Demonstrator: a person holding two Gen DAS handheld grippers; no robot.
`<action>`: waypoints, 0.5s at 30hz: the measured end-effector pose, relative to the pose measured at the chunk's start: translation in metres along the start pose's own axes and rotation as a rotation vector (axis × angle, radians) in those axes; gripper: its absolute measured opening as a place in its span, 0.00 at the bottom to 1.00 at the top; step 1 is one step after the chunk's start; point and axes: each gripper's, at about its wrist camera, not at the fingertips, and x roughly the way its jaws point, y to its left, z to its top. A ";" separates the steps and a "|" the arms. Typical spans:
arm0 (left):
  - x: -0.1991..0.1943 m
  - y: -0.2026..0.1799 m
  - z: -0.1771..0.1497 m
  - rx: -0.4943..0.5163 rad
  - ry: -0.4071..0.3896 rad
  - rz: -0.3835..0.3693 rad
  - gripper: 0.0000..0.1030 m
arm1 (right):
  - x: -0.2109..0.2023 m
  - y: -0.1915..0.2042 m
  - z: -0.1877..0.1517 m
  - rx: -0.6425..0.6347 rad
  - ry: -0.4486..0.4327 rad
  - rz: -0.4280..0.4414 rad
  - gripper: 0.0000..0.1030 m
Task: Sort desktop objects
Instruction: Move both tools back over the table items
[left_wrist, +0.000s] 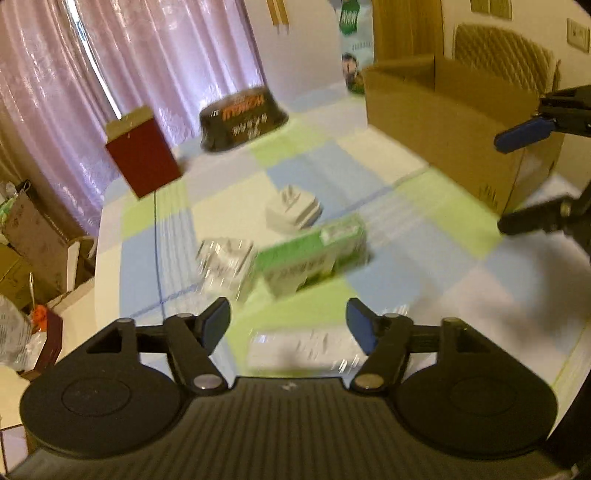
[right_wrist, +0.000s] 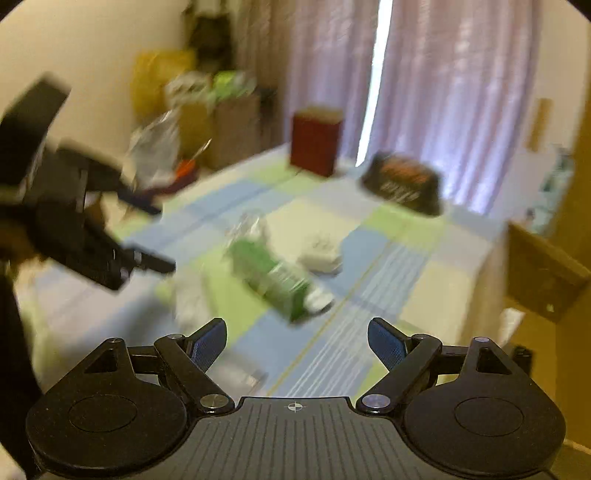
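Your left gripper (left_wrist: 288, 325), fingers wide and empty, above blurred white packet (left_wrist: 299, 350); right gripper (right_wrist: 295, 343) likewise; hasty descent could knock green rectangular carton (left_wrist: 314, 254).

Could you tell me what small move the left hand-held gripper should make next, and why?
Probably ease the left hand-held gripper forward and down toward the green carton. Its jaws stand open and empty, the carton lies on its side on the checked tablecloth just ahead of them, and the open cardboard box waits beyond to the right.
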 end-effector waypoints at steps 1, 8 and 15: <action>0.001 0.003 -0.005 -0.002 0.012 -0.004 0.72 | 0.008 0.005 -0.003 -0.007 0.028 0.010 0.84; 0.018 0.008 -0.033 0.082 0.060 -0.015 0.77 | 0.050 0.026 -0.023 0.014 0.157 0.027 0.84; 0.041 0.020 -0.042 0.090 0.080 -0.012 0.80 | 0.068 0.043 -0.042 0.134 0.196 0.011 0.94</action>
